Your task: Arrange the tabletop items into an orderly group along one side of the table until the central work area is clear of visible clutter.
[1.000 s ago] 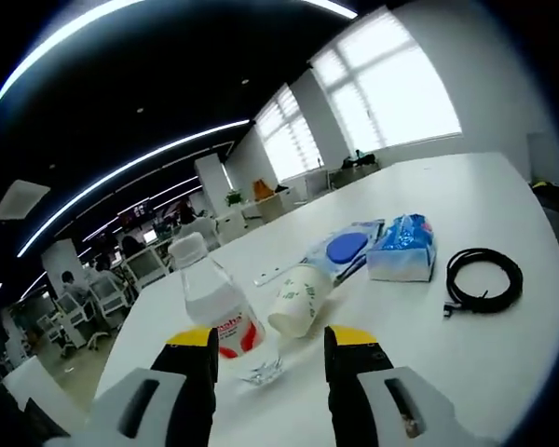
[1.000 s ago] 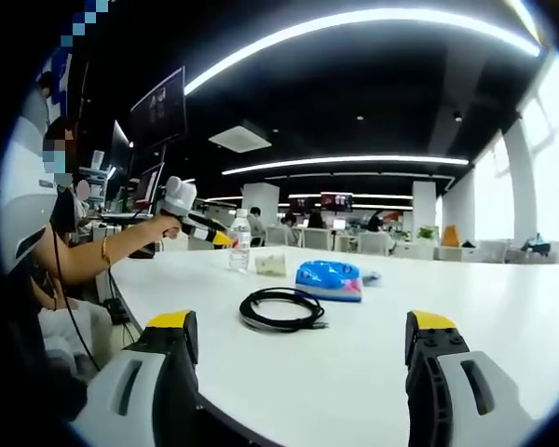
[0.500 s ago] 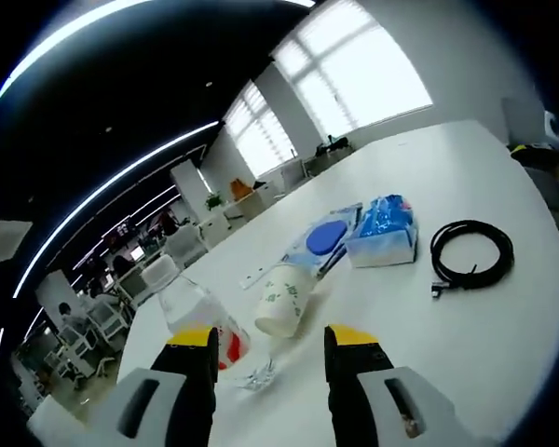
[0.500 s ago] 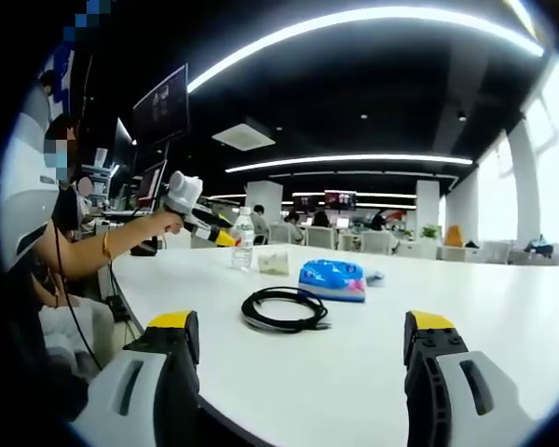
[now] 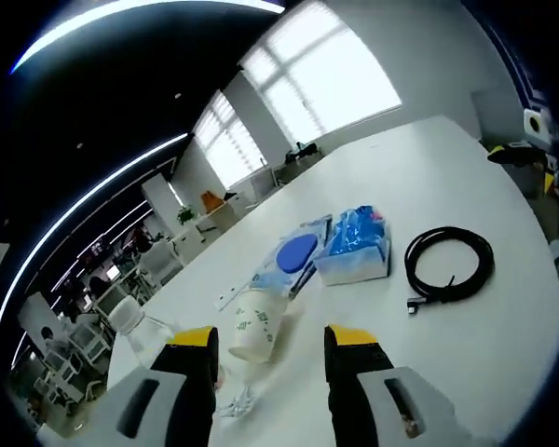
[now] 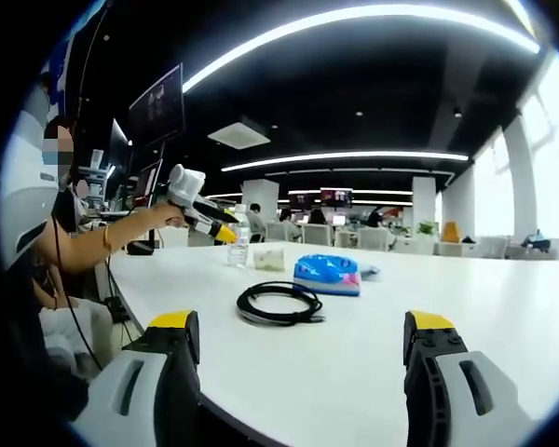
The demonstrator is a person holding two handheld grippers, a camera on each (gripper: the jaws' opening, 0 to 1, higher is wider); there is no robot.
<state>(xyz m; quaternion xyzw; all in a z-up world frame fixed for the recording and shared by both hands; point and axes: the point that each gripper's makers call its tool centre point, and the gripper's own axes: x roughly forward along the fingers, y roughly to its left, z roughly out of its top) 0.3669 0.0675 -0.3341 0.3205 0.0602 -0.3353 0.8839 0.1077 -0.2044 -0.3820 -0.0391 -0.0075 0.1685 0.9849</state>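
Where jaws gape: tipped paper cup [image 5: 254, 329] beside clear water bottle [image 5: 147, 337].

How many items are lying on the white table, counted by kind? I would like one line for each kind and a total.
Water bottle: 1
Paper cup: 1
Blue tissue pack: 1
Flat blue-and-white packet: 1
Coiled black cable: 1
Crumpled clear wrapper: 1
Total: 6
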